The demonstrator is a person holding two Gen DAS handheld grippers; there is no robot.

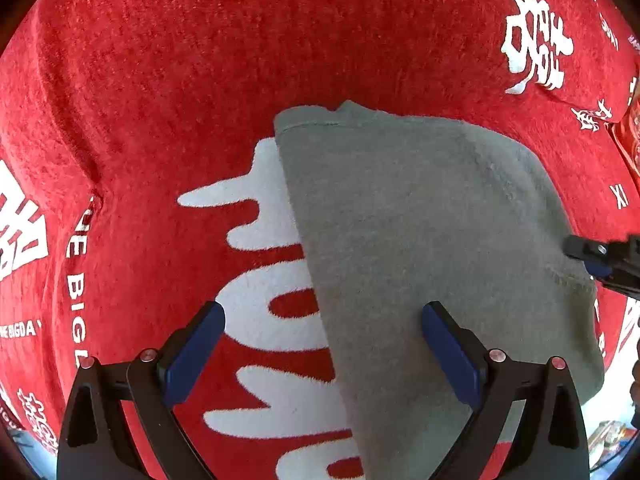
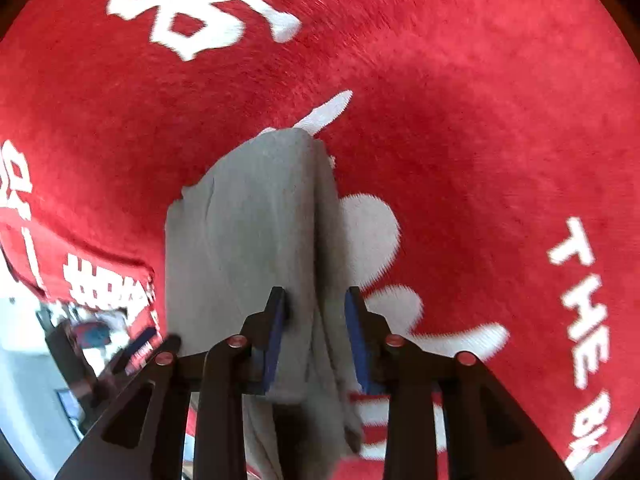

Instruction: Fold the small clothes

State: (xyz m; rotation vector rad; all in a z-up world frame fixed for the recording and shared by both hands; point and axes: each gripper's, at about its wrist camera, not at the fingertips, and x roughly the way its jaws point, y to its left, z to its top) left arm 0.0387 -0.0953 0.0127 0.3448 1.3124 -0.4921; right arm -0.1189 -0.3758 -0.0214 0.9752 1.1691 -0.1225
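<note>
Left wrist view: a red plush cloth with white characters and English lettering covers the whole surface; at the lower right edge a sliver of cluttered room shows, too small to make out. A grey garment lies folded on the red cloth, its straight left edge running down between the fingers of the left gripper. That gripper is spread wide: its left finger stands over the white print, its right finger over the grey fabric, and nothing is pinched. The right gripper reaches in at the garment's right edge.

Right wrist view: the same red cloth fills the frame, and at lower left its edge hangs down, with a blurred pale room beyond. The garment rises in a bunched ridge straight ahead. The right gripper has its blue pads partly closed around that ridge, pinching the fabric between them.
</note>
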